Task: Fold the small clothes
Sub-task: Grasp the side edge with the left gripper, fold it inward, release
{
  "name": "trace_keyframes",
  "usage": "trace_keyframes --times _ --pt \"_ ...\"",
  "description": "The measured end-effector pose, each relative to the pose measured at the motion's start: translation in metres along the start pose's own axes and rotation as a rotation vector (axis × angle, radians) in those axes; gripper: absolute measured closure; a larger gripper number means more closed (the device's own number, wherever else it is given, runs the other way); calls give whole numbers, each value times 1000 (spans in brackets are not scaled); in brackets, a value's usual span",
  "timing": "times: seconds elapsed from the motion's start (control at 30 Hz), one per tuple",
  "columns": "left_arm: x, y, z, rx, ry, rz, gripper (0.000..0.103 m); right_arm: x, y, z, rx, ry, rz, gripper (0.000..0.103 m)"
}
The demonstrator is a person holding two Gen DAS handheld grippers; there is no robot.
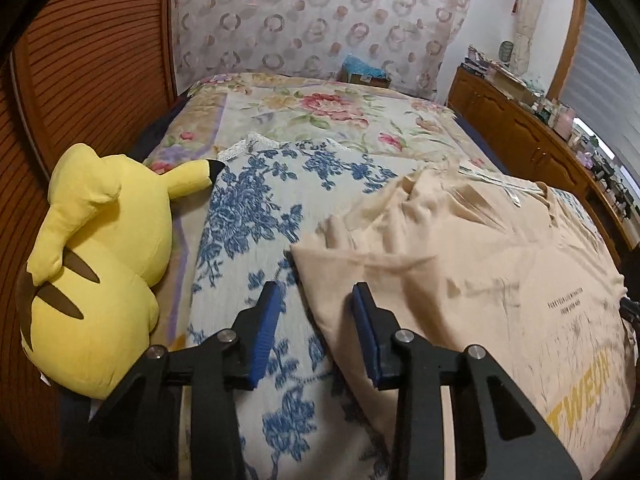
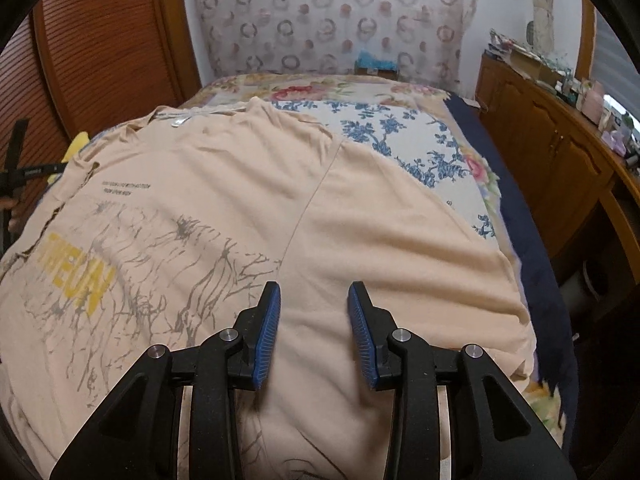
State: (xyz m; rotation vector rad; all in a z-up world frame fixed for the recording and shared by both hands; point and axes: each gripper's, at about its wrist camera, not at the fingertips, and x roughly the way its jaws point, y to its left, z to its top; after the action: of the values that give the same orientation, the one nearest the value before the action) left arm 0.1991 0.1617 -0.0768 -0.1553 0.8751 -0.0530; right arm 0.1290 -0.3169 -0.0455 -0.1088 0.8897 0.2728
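Observation:
A beige T-shirt with yellow letters and a grey print lies spread face up on the bed, collar at the far side. It also shows in the left wrist view, where its left sleeve is rumpled. My left gripper is open and empty, just above the shirt's left edge. My right gripper is open and empty, above the shirt's right sleeve.
A blue-flowered cloth covers the bed under the shirt. A yellow plush toy lies on the bed's left side by the wooden wardrobe. A wooden cabinet with clutter runs along the right. The bed's right edge drops off.

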Motion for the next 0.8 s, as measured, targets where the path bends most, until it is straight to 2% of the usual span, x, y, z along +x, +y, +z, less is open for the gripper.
trace_keyframes --times 0.2,0.23,0.27,0.33,0.37,0.67,0.8 --pt "3 -4 4 11 1 14 68 2 -1 -1 -4 2 -2 67" --pt "3 -5 4 17 -3 11 76 2 -1 0 -1 -1 -7 67" --pt "3 -6 4 19 -3 9 90 3 0 0 -1 -1 -7 67" --pt "4 -5 5 18 0 -6 101 3 0 0 -3 -1 -8 67" --pt "4 -5 6 26 -4 -1 103 3 0 0 -3 -1 -8 67" --pt "-2 9 26 59 -77 107 103 3 0 0 -2 -1 -8 67" --pt "-1 12 33 73 -80 114 103 3 0 0 -2 -1 -8 67"
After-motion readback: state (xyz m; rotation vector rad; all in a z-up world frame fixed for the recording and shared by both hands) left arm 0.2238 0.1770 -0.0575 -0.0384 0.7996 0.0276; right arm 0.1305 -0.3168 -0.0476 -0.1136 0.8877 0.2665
